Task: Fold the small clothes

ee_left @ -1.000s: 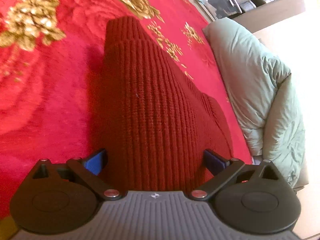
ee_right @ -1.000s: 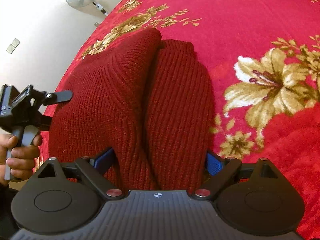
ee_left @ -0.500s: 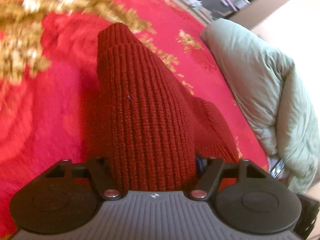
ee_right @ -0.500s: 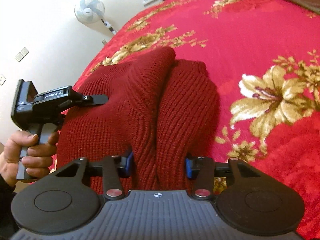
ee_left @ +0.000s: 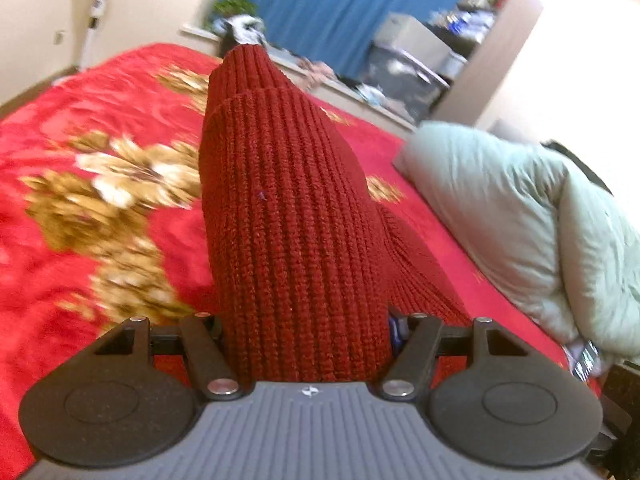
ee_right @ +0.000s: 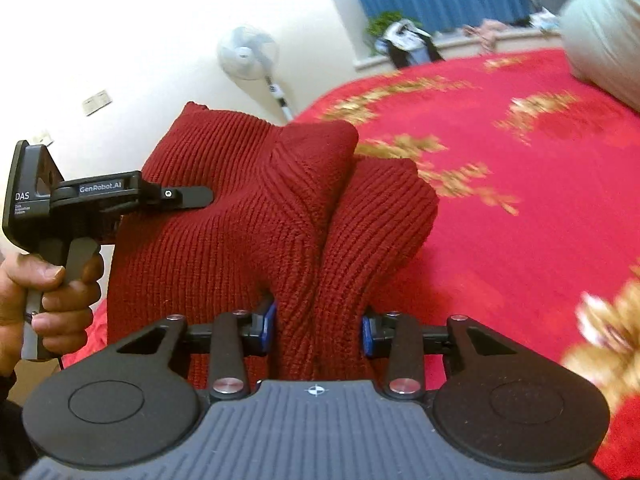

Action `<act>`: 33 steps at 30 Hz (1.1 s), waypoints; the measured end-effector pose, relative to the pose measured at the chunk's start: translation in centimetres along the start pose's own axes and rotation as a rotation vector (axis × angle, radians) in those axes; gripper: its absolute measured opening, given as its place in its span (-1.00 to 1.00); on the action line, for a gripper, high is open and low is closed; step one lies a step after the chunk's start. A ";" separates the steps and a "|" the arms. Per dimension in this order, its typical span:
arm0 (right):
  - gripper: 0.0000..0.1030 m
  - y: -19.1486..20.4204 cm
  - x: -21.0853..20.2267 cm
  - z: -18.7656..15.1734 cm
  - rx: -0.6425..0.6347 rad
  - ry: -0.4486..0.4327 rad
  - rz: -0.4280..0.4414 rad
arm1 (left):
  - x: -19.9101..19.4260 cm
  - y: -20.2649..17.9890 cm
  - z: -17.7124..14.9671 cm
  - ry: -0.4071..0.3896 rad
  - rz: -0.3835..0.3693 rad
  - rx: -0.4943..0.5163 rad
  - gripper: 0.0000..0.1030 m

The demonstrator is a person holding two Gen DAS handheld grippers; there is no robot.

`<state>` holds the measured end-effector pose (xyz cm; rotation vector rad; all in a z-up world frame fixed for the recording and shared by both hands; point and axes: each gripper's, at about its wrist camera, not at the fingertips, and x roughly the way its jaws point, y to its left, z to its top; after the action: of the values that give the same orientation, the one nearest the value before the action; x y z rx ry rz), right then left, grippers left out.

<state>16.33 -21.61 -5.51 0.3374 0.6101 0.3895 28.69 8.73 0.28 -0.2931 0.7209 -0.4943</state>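
Both grippers clamped on a dark red knitted sweater above a red floral bedspread.

Left wrist view: the left gripper (ee_left: 306, 332), low in the frame, has its jaws pressed against both sides of a thick fold of the sweater (ee_left: 288, 208), which rises up the centre of the frame over the bedspread (ee_left: 80, 128); a pale green pillow (ee_left: 520, 216) lies at right. Right wrist view: the right gripper (ee_right: 318, 330), whose jaws have just been closing, pinches a bunched fold of the sweater (ee_right: 248, 208) at lower centre. A hand (ee_right: 44, 292) at the left edge grips the left gripper's handle, its finger (ee_right: 188, 197) lying against the knit. A standing fan (ee_right: 248, 52) is at upper left.
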 end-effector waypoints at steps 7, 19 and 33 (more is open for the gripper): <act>-0.24 3.4 6.0 0.6 -0.057 0.071 0.020 | -0.4 7.1 0.6 0.042 0.081 -0.081 0.57; 0.16 3.6 7.3 -0.4 -0.018 0.198 -0.114 | 0.3 7.3 -1.1 0.146 0.283 -0.002 0.75; -0.49 2.8 4.9 -4.0 0.056 0.285 -0.109 | -2.8 6.6 -4.6 0.188 0.225 0.002 0.86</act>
<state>16.91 -16.17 -9.77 0.3030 0.9153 0.3182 25.86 15.43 -4.22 -0.1623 0.9248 -0.3111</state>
